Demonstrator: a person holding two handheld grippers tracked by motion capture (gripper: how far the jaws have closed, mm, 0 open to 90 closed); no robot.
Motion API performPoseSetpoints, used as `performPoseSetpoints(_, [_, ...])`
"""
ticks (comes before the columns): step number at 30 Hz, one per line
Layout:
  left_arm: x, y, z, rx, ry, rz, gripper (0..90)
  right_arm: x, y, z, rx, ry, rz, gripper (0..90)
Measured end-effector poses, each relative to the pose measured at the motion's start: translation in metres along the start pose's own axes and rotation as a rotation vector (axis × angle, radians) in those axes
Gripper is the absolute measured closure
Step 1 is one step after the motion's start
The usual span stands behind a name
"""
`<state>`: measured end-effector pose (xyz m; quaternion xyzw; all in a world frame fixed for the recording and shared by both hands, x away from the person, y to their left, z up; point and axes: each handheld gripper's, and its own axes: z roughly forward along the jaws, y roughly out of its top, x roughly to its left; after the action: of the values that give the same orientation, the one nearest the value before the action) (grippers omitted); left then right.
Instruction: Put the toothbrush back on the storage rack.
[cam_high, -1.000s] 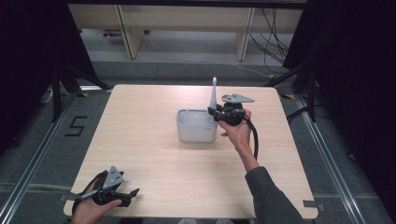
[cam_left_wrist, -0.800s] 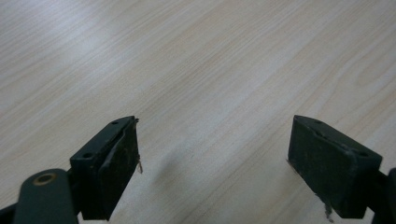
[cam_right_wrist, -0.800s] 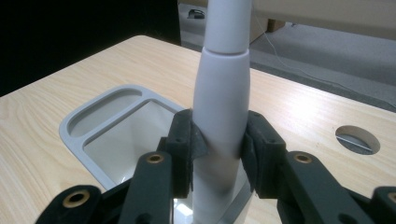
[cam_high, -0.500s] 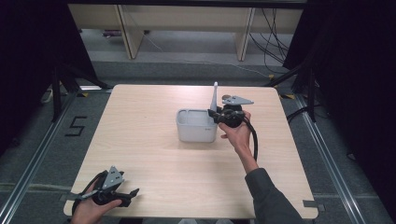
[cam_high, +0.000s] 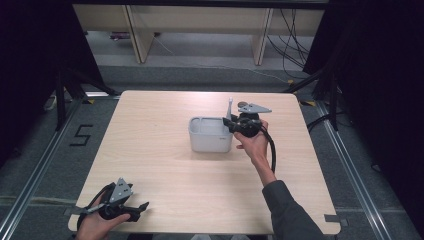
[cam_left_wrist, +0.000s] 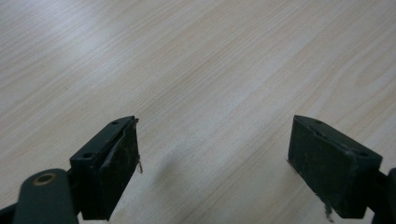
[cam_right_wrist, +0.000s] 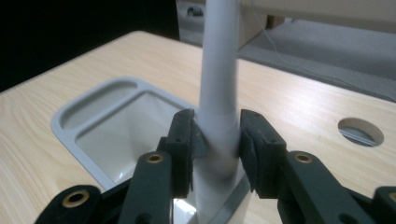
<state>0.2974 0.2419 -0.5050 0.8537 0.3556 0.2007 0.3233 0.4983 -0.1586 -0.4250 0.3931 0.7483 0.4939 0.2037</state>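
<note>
A: What does the high view give you?

B: A light wooden table (cam_high: 165, 165). A grey rectangular container (cam_high: 210, 134) sits a bit right of its middle. The right gripper (cam_high: 231, 123) is at the container's right edge, held in the person's right hand (cam_high: 254, 142), and a pale grey upright handle (cam_high: 230, 108) rises from between its jaws. The left gripper (cam_high: 141, 209) is well apart from all that, at the near left corner of the table, in the left hand (cam_high: 100, 226).

A: And the left gripper view?

B: The two black jaws stand wide apart with nothing between them, just bare wood grain under them. The pads (cam_left_wrist: 122, 161) look worn, with frayed bits at the edges.

A: Right gripper view?

B: Here the jaws are closed on the handle (cam_right_wrist: 218, 88), one pad on each side of it. The handle stands upright and runs out of the top of the picture. Behind and below it is the container (cam_right_wrist: 81, 122), open on top, with a shallow recessed ledge along the far rim. I cannot tell what the handle's lower end looks like; it is blurred. There is a round hole (cam_right_wrist: 360, 131) in the tabletop off to the right
</note>
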Motion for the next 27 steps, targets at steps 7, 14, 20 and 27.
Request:
performPoseSetpoints(7, [0.0,0.0,0.0,0.0,0.0,0.001,15.8,0.0,0.006,-0.007,-0.029,-0.002,-0.02,57.1])
performPoseSetpoints(14, [0.0,0.0,0.001,-0.006,0.0,-0.002,15.8,0.003,0.007,-0.014,-0.034,0.013,-0.017,52.4])
performPoseSetpoints(20, [0.0,0.0,0.001,-0.007,0.001,-0.002,15.8,0.001,0.008,-0.019,-0.035,0.006,-0.006,50.7])
performPoseSetpoints(27, [0.0,0.0,0.0,0.001,0.002,0.0,15.8,0.001,0.008,-0.024,-0.037,0.014,0.019,47.0])
